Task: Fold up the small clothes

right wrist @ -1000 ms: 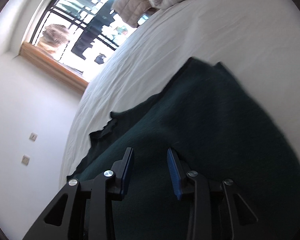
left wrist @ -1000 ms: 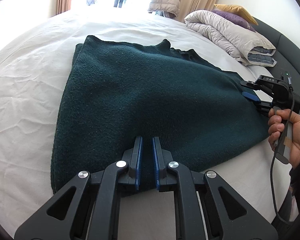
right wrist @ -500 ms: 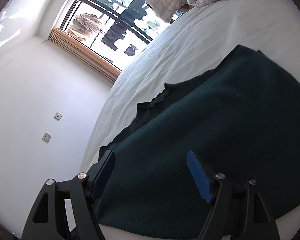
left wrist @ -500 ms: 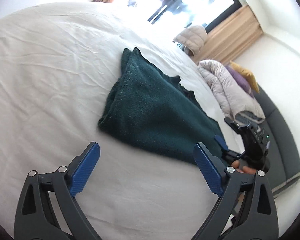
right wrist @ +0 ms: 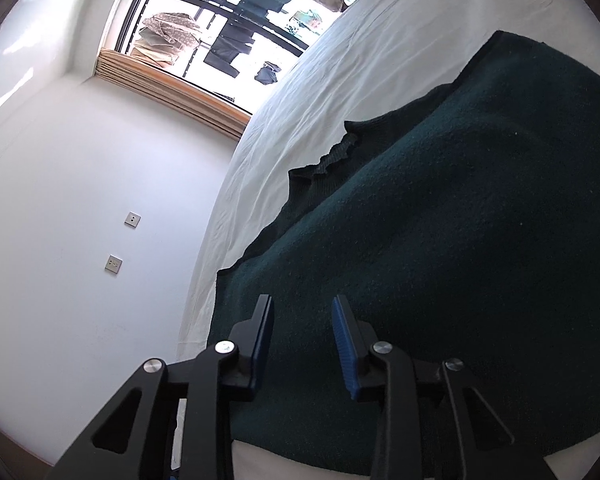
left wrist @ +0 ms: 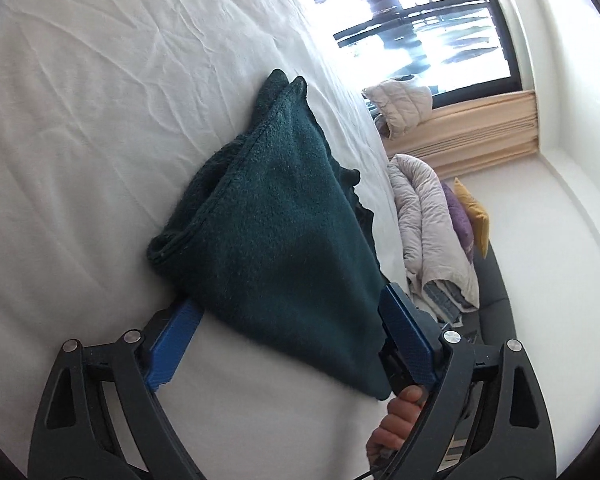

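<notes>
A dark green knitted garment (left wrist: pixel 276 232) lies folded on the white bed (left wrist: pixel 80 120). My left gripper (left wrist: pixel 288 320) is wide open, its blue pads either side of the garment's near edge, the left finger (left wrist: pixel 172 340) low against the sheet. My right gripper (right wrist: pixel 302 332) is partly open, hovering over the garment's near corner (right wrist: pixel 440 260), with nothing between its pads. The hand holding the right gripper (left wrist: pixel 398 416) shows at the garment's right corner in the left wrist view.
A rolled beige duvet (left wrist: pixel 428 232) with purple and yellow pillows (left wrist: pixel 470 216) lies at the bed's head. A puffy jacket (left wrist: pixel 398 104) sits by the window. A white wall with sockets (right wrist: pixel 114 264) is left of the bed.
My left gripper let go of the garment's edge, opened wide and tilted over, then came back close to the edge. My right gripper opened wider, then narrowed again over the corner.
</notes>
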Tool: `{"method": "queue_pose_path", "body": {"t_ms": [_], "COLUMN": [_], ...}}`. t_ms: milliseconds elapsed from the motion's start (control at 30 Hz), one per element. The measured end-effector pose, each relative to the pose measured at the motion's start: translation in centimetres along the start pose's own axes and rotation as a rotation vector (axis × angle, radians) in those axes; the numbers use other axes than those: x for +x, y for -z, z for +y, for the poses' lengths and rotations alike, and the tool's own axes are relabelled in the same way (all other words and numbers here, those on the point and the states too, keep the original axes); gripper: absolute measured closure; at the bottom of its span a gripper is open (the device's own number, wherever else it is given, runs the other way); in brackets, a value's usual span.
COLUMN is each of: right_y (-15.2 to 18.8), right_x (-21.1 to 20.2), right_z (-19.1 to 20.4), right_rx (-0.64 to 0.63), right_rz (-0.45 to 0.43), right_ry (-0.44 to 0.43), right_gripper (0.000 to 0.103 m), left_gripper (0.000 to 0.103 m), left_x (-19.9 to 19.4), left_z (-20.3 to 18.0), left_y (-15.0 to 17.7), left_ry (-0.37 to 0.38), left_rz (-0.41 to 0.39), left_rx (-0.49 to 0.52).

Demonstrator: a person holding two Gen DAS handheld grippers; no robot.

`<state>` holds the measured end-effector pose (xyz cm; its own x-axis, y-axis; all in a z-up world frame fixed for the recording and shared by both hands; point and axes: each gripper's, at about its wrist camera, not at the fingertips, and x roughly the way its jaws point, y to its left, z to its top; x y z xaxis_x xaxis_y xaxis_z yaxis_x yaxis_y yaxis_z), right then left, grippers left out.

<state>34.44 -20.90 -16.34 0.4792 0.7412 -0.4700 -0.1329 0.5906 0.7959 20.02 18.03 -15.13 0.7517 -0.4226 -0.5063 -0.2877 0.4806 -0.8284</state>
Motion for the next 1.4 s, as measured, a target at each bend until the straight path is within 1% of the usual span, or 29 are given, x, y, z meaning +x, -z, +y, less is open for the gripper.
{"method": "queue_pose_path", "body": {"t_ms": [33,100,133,200,233,333,367,400,433,467,600,733,833,900,933,1000,1033,1067,1100,1167,1200,1233,1300,1333,1400], "right_y": [-0.2,-0.6,-0.8,-1.2,-1.4,-1.8,-1.9,-1.9,-1.8,-1.7,-1.6,-1.4,-1.2,-1.2,-1.4,-2.2,-2.8,-3.6,-4.5,-6.1,-6.8,-7.3,-7.8,-7.9,-7.8], "right_x": [0.2,0.7,1.0,1.9,2.4,3.8,4.3,4.8,5.3,5.7,5.9,6.1,5.9,5.8,5.6,4.8,3.8,2.5,1.1,-1.3,-2.0,-2.3,-2.2,-2.0,-1.6], "right_z": [0.0,0.2,0.4,0.7,0.8,0.4,0.1,-0.1,-0.4,-0.7,-1.4,-2.0,-2.4,-2.4,-2.3,-2.6,-2.9,-3.2,-3.5,-4.1,-4.4,-4.7,-6.0,-6.6,-7.3], "right_rx": [-0.004,-0.013,-0.021,-0.035,-0.043,-0.038,-0.038,-0.039,-0.038,-0.043,-0.042,-0.051,-0.048,-0.062,-0.069,-0.033,0.001,0.027,0.048,0.074,0.081,0.097,0.155,0.183,0.201], "right_rz": [0.005,0.025,0.038,0.058,0.073,0.101,0.116,0.132,0.145,0.156,0.167,0.167,0.163,0.168,0.177,0.201,0.199,0.174,0.140,0.088,0.087,0.103,0.145,0.165,0.191], "right_ry": [0.010,0.021,0.033,0.053,0.065,0.108,0.130,0.157,0.187,0.213,0.214,0.215,0.197,0.189,0.177,0.109,0.060,0.010,-0.038,-0.108,-0.142,-0.190,-0.278,-0.301,-0.343], "right_gripper": [0.075,0.077,0.078,0.080,0.080,0.082,0.083,0.088,0.093,0.103,0.103,0.103,0.103,0.103,0.103,0.103,0.100,0.085,0.059,0.035,0.031,0.029,0.022,0.020,0.019], "left_gripper": [0.020,0.038,0.043,0.065,0.071,0.080,0.085,0.088,0.089,0.090,0.093,0.094,0.094,0.094,0.094,0.094,0.094,0.094,0.094,0.094,0.094,0.094,0.094,0.094,0.094], "left_x": [0.6,1.6,2.1,2.8,3.3,4.3,4.5,4.8,5.0,5.1,5.4,5.5,5.4,5.7,6.2,6.8,7.5,8.4,9.5,11.9,13.2,14.4,16.7,17.8,19.5], "left_z": [-0.2,-0.1,0.1,0.3,0.4,0.7,0.7,0.7,0.6,0.4,-1.5,-5.1,-8.8,-11.9,-13.7,-17.2,-19.2,-21.0,-22.5,-24.3,-24.8,-24.9,-24.6,-24.2,-23.3], "left_y": [-0.2,-0.5,-0.6,-0.8,-0.9,-1.3,-1.4,-1.6,-1.9,-2.0,-2.7,-2.9,-2.6,-2.2,-1.9,-0.8,0.2,1.4,2.7,5.6,7.0,8.2,10.5,11.6,13.4], "left_ry": [0.004,0.005,0.003,-0.013,-0.013,-0.014,-0.019,-0.025,-0.027,-0.030,-0.058,-0.076,-0.084,-0.092,-0.100,-0.119,-0.134,-0.155,-0.178,-0.217,-0.234,-0.248,-0.288,-0.308,-0.339], "left_rz": [0.004,0.010,0.013,0.014,0.018,0.030,0.028,0.028,0.025,0.019,-0.008,-0.041,-0.069,-0.088,-0.096,-0.099,-0.096,-0.093,-0.086,-0.068,-0.053,-0.035,0.005,0.031,0.073], "left_rx": [-0.004,-0.017,-0.027,-0.031,-0.029,-0.033,-0.029,-0.026,-0.023,-0.013,0.074,0.181,0.292,0.388,0.450,0.593,0.682,0.778,0.876,1.020,1.068,1.103,1.165,1.194,1.248]}}
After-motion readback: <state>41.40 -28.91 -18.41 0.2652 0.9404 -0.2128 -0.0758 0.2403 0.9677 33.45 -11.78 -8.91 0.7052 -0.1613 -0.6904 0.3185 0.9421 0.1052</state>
